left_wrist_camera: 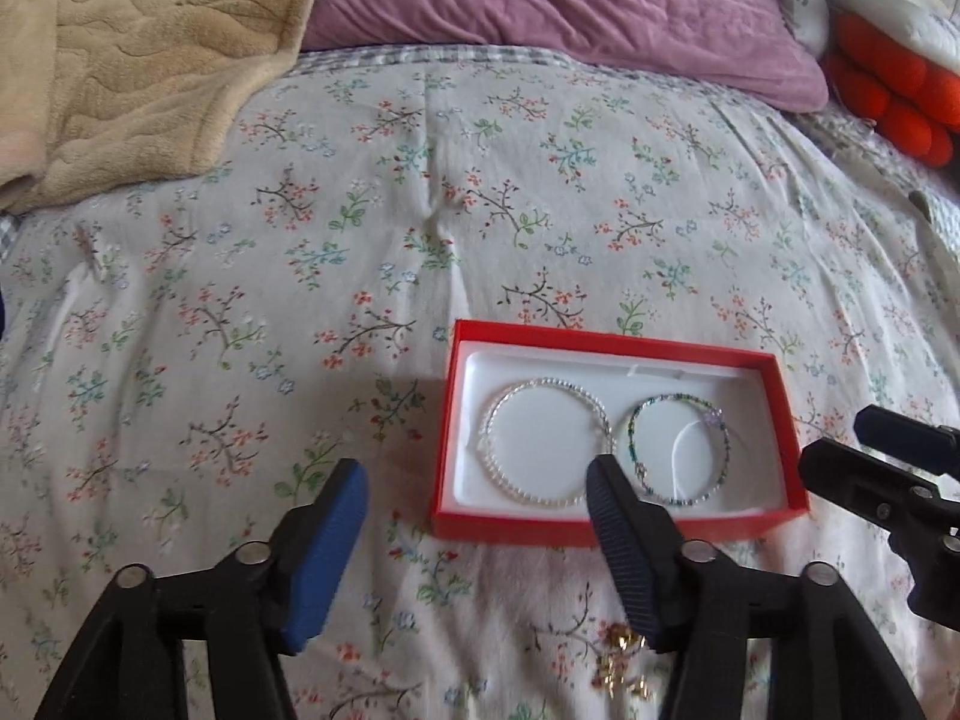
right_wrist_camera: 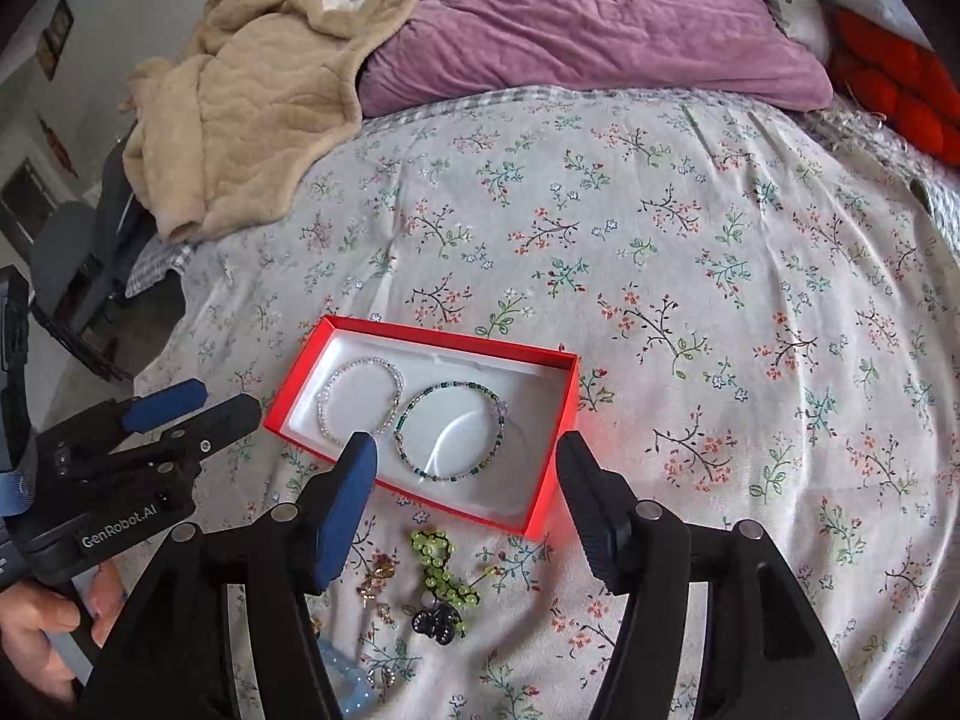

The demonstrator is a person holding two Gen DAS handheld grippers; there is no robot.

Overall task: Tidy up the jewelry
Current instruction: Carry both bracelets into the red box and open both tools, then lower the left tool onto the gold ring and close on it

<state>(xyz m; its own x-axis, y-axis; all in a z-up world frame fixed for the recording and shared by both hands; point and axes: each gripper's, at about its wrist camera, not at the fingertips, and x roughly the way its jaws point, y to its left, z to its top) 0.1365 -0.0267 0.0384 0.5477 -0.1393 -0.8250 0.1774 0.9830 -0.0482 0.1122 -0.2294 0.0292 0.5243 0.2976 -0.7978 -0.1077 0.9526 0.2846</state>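
A red box with a white liner lies on the floral bedspread. Inside lie a clear crystal bracelet on the left and a green-blue beaded bracelet on the right. My left gripper is open and empty, just in front of the box's near left corner. My right gripper is open and empty, above the box's near edge. Loose pieces lie in front of the box: a yellow-green beaded piece, gold pieces, a dark charm, a light-blue piece.
A beige fleece blanket lies at the back left, a purple pillow at the back, a red cushion at the back right. The bed's left edge and a chair show in the right wrist view.
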